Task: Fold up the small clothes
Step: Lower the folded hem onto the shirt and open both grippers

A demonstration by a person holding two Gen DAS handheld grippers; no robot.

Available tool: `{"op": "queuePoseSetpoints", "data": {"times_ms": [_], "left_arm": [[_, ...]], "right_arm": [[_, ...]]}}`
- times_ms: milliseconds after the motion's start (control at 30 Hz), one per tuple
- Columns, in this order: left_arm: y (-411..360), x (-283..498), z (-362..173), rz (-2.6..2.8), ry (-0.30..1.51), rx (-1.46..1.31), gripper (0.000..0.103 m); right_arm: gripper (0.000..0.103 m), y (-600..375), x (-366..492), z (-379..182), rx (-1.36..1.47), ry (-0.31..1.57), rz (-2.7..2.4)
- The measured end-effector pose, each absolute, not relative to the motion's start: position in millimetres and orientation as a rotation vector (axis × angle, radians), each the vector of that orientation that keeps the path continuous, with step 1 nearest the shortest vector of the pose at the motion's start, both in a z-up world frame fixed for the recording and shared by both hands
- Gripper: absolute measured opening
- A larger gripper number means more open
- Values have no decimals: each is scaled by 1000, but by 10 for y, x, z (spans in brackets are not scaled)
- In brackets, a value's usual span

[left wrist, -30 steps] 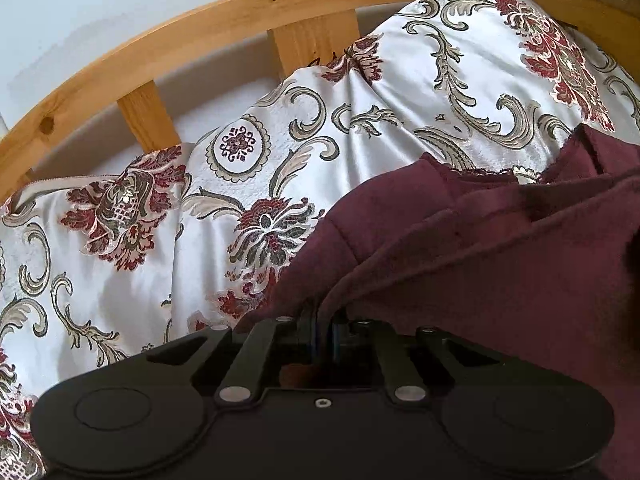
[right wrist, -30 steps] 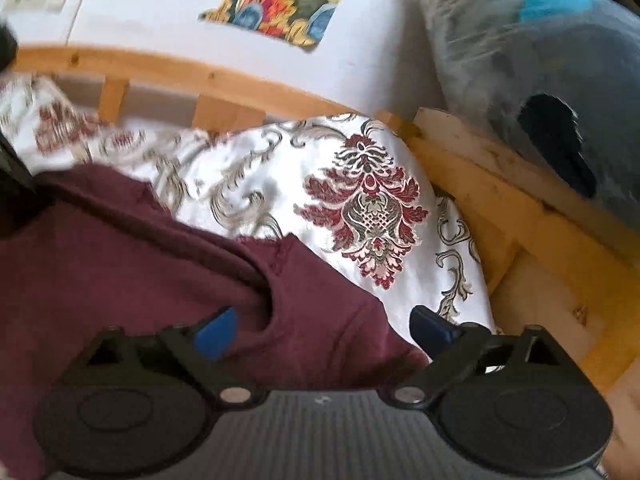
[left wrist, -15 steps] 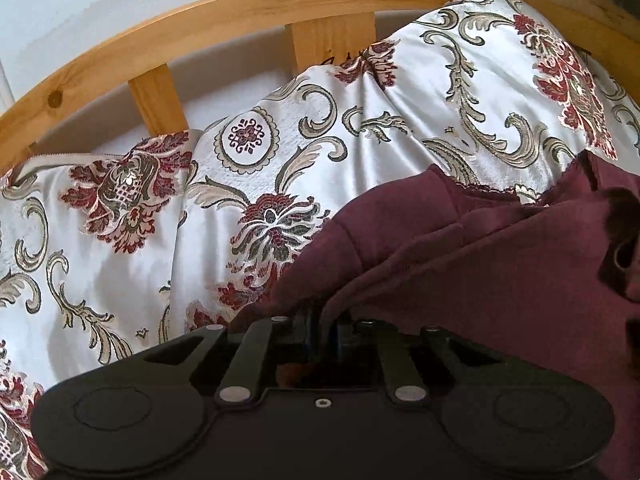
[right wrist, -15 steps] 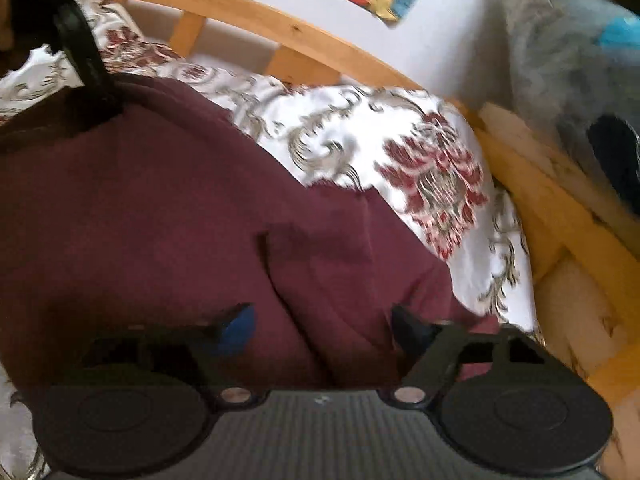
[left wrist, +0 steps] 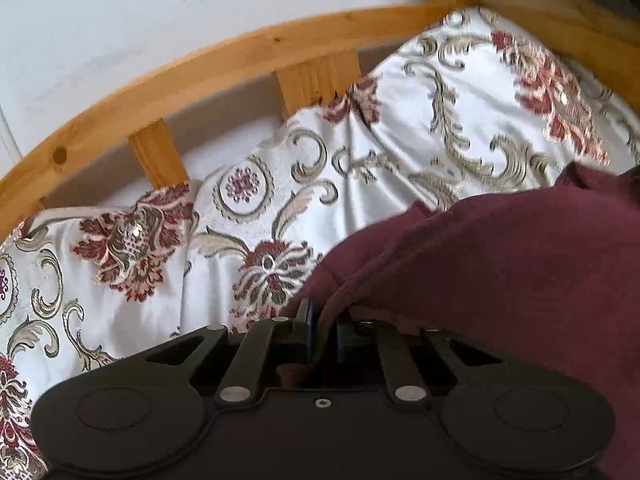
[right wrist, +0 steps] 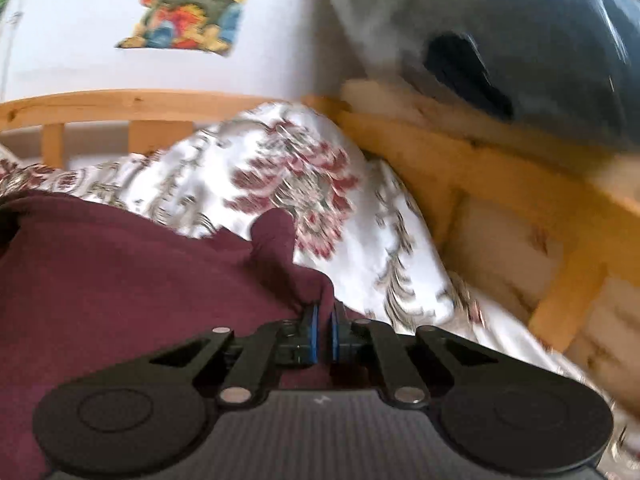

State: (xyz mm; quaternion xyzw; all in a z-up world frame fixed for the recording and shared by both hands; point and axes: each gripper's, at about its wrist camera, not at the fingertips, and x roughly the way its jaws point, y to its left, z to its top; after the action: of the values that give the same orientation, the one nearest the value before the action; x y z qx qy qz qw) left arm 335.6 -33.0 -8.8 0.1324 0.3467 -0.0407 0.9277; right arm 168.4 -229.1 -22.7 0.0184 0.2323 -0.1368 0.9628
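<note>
Currently | my left claw point(left wrist: 322, 330): clamped on near edge of maroon garment point(left wrist: 500, 264) | my right claw point(right wrist: 323, 330): clamped on its right fold | garment lies on patterned bedspread point(left wrist: 248, 184).

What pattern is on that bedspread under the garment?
The bedspread is shiny white with dark red flowers and beige-grey scrolls; sharpest in the left wrist view.

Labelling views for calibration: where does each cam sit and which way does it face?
Left wrist: on the left gripper, looking down its fingers over the maroon garment to the floral bedspread and wooden bed rail.
Right wrist: on the right gripper, facing the garment's other edge, the bed corner and a plastic-wrapped bundle.
Shared: garment, bedspread, rail, wall poster.
</note>
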Motion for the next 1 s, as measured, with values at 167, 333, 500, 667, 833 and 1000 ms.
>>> {"op": "queuePoseSetpoints", "data": {"times_ms": [167, 333, 500, 667, 833, 1000], "left_arm": [[-280, 3413, -139, -59, 743, 228, 24], [-194, 3448, -94, -30, 763, 169, 35], [-147, 3449, 10, 42, 703, 194, 63], [-52, 3495, 86, 81, 689, 210, 77], [46, 3455, 52, 116, 680, 203, 89], [83, 3350, 2, 96, 669, 176, 98]], "right_arm": [[17, -2328, 1673, -248, 51, 475, -285], [42, -2317, 1680, -244, 29, 468, -312], [50, -2315, 1668, -239, 4, 469, -342], [60, -2312, 1660, -250, -2, 471, -356], [78, -2318, 1670, -287, -11, 466, -401], [93, -2306, 1724, -293, -27, 414, -381]]}}
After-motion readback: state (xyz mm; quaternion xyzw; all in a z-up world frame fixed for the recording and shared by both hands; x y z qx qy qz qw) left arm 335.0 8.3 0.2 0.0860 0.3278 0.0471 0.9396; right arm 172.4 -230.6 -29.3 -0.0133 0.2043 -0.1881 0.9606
